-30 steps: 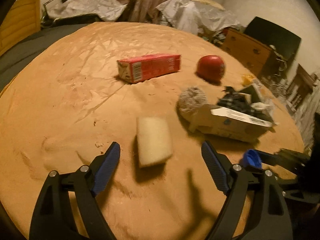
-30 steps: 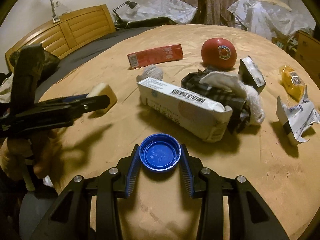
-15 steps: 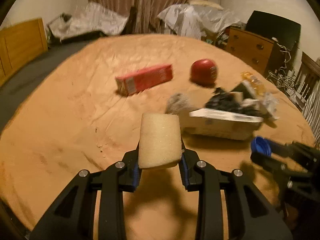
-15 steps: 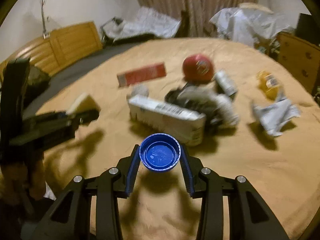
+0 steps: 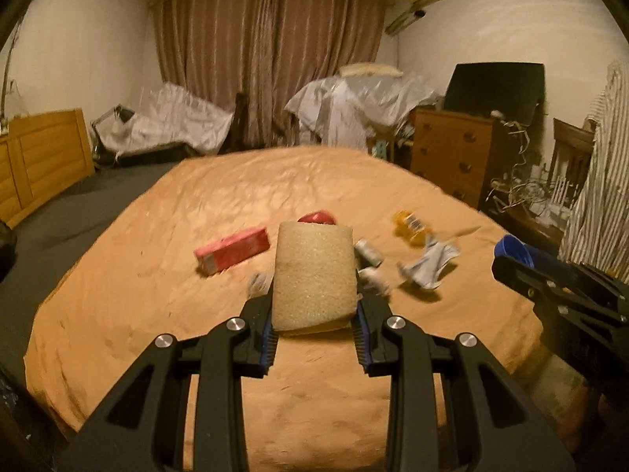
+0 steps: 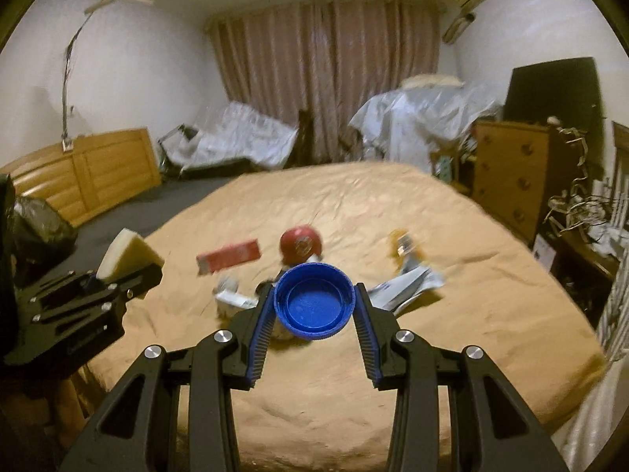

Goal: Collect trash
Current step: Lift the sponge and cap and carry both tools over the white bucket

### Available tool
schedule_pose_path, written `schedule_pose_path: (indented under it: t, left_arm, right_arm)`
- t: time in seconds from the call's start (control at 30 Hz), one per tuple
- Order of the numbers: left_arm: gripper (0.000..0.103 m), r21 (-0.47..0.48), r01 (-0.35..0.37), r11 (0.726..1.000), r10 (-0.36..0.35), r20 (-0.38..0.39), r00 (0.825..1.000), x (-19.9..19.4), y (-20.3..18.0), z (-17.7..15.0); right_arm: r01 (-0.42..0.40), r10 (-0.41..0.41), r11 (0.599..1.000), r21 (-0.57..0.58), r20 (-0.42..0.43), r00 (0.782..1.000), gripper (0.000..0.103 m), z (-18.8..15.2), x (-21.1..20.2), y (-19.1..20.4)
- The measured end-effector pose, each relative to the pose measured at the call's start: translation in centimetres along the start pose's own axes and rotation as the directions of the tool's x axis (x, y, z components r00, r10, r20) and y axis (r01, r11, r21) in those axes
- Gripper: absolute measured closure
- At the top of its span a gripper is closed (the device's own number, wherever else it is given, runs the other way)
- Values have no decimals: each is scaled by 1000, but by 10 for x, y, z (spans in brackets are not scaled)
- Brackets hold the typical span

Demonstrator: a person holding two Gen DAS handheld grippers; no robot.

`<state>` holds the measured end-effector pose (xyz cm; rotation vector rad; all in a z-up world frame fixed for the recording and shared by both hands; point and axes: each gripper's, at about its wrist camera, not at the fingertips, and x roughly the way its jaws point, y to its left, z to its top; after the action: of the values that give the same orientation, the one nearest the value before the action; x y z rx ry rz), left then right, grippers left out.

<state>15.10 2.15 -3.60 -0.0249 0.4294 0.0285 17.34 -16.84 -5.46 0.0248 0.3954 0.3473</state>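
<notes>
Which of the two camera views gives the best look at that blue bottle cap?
The right wrist view: the blue bottle cap sits centred and close, open side showing, between the right tongs. The left wrist view catches it only small, at the right edge.

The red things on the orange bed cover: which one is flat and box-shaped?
The long red cardboard carton, lying on its side at the left. The other red thing, the round red ball to its right, has no flat sides.

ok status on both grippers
Left gripper shut on sponge. Right gripper shut on blue bottle cap. Red carton on bed. Nothing blocking.
</notes>
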Motion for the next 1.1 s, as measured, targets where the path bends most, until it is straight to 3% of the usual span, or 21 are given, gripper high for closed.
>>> schedule_pose_path:
  t: [0.3,0.83,1.1]
  left_arm:
    - [73,34,-14,999,10,103,995,-26,-28,4]
    - [73,33,-3,999,-1,105,994,-33,-32,3]
    - [73,66,62,996,-69,109,992,-29,-57,12]
  right_arm:
    - [24,-24,1000,-6,87,996,62,11,-53,-14]
    - [22,-22,1000,-3,87,996,62,9,-73,-20]
    - [76,-77,997,9,89,993,62,20,-90,-39]
